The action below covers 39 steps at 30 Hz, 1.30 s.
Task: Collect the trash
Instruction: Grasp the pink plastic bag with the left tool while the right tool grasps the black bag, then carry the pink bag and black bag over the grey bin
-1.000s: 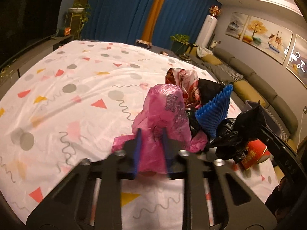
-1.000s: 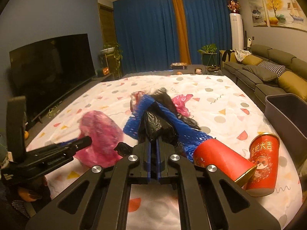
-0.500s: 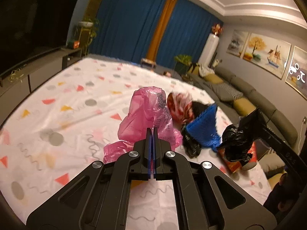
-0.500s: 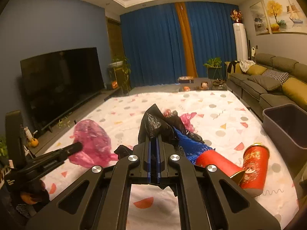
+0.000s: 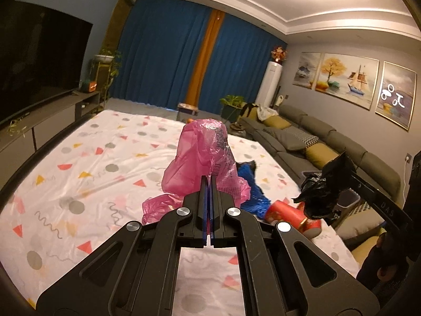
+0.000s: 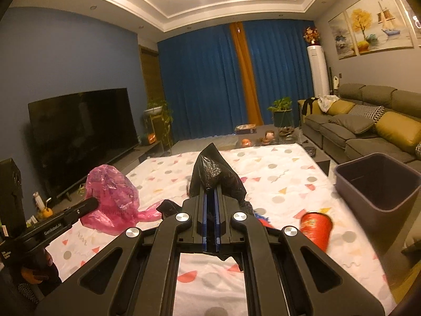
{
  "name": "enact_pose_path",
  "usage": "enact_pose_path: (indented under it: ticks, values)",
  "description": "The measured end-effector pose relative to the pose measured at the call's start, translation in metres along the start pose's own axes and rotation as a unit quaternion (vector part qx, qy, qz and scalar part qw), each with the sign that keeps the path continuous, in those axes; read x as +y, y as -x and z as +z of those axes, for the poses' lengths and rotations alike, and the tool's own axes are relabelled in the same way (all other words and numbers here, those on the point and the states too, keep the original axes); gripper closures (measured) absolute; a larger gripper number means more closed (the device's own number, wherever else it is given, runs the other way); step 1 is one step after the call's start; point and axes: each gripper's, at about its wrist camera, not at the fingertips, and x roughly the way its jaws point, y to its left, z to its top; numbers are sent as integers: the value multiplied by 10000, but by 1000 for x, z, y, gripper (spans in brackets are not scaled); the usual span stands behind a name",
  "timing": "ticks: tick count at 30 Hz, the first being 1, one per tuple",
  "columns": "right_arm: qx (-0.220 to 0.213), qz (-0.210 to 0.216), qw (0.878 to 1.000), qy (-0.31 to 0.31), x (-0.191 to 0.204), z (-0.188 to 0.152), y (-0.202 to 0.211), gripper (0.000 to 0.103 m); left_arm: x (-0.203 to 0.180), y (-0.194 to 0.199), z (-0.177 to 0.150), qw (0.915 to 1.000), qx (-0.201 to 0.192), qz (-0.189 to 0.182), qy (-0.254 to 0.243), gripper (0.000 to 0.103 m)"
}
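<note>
My left gripper (image 5: 209, 181) is shut on a pink plastic bag (image 5: 202, 158) and holds it up above the patterned white sheet (image 5: 79, 184). The bag also shows in the right wrist view (image 6: 113, 197). My right gripper (image 6: 210, 192) is shut on a black plastic bag (image 6: 215, 176), also lifted; it shows in the left wrist view (image 5: 319, 197). A blue mesh net (image 5: 250, 184) and red paper cups (image 5: 289, 214) lie on the sheet below. One red cup (image 6: 315, 229) lies near a grey bin (image 6: 379, 184).
A grey sofa (image 5: 329, 144) runs along the right. A TV (image 6: 84, 142) on a low cabinet stands at the left. Blue curtains, plants and small items on the floor are at the far end.
Both grippers have risen with their bags, lifting them off the sheet. One second ago the left gripper was open around the pink bag; it then shut on it.
</note>
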Motion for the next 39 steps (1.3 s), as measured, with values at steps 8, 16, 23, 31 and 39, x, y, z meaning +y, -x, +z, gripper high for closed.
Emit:
enact_pose_path:
  ticks: [8,16,23,31,39]
  values:
    - [-113,-235,9996,-136,-27,6,24,98,-36,-11,0,9993,45,-301,-229,103]
    - [-200,-540,9980,-260,-59,15,35,98,-83,-31,3,9960,81,-737,-500,103]
    - [-384,-923,9941,-418,-99,29,47,98,-141,-58,9,9900,115,-1192,-749,103]
    - [-579,-1631,9833,-565,-159,48,52,99,-211,-102,13,9829,213,-1575,-926,103]
    - [-613,-2180,9706,-816,-220,52,43,99,-274,-143,12,9742,348,-1925,-1124,103]
